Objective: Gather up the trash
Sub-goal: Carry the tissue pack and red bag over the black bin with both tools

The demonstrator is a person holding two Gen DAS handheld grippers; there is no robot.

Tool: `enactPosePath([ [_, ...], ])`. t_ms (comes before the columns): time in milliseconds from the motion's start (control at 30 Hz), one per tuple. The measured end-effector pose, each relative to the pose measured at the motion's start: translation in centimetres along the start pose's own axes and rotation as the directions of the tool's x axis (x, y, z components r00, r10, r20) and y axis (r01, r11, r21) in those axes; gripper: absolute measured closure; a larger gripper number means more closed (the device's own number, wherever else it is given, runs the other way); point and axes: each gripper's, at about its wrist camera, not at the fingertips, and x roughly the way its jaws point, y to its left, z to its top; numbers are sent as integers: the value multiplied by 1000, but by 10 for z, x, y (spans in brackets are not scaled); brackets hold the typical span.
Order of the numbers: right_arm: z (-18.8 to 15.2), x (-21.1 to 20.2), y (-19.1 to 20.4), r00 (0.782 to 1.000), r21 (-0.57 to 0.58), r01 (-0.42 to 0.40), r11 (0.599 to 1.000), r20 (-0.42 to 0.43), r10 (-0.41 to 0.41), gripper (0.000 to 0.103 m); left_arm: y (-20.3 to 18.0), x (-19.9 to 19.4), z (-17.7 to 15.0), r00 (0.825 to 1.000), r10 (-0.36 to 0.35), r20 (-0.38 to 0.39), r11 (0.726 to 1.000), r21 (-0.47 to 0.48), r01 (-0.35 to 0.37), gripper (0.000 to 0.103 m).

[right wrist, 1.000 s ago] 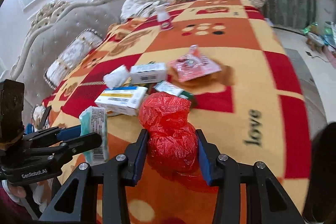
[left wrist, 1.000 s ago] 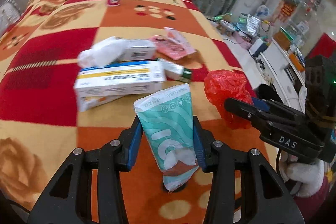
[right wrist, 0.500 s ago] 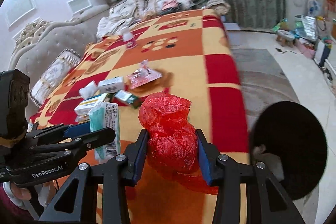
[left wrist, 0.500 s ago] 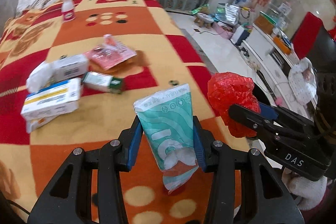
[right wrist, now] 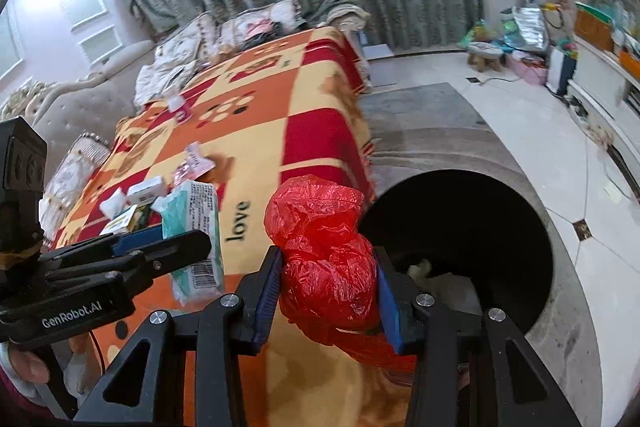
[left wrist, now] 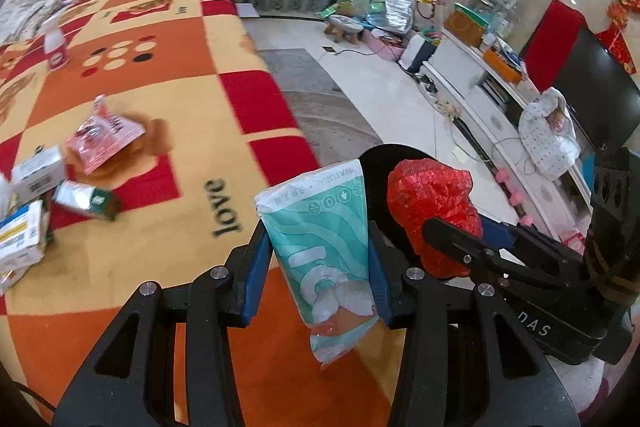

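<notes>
Blanket (left wrist: 132, 115) in orange, red and yellow checks covers the bed, with "love" printed near its edge; its far end runs under pillows and the near end is cut off by the frame. Beside the bed stands a round black bin (right wrist: 472, 227), its inside too dark to read except for something pale at the bottom; in the left wrist view most of it hides behind the held items. Left on the blanket are a few boxes (left wrist: 36, 171), a pink packet (left wrist: 104, 135) and a small white bottle (left wrist: 54, 45), their labels too blurred to read. The left gripper (left wrist: 318, 267) is clamped on a teal tissue pack (left wrist: 320, 235). The right gripper (right wrist: 328, 275) is clamped on a crumpled red plastic bag (right wrist: 324, 259), held just beside the bin's rim, near the blanket's edge
</notes>
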Motion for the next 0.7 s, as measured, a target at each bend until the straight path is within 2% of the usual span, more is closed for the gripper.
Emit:
enactPosePath([
  [233, 2, -7, -31, 999, 47, 44, 998, 15, -45, 61, -22, 19, 11, 999, -33, -6, 999, 33, 33, 60],
  [700, 5, -9, -59, 996, 87, 87, 992, 17, -89, 61, -41, 44, 21, 998, -54, -27, 996, 66, 56, 60],
])
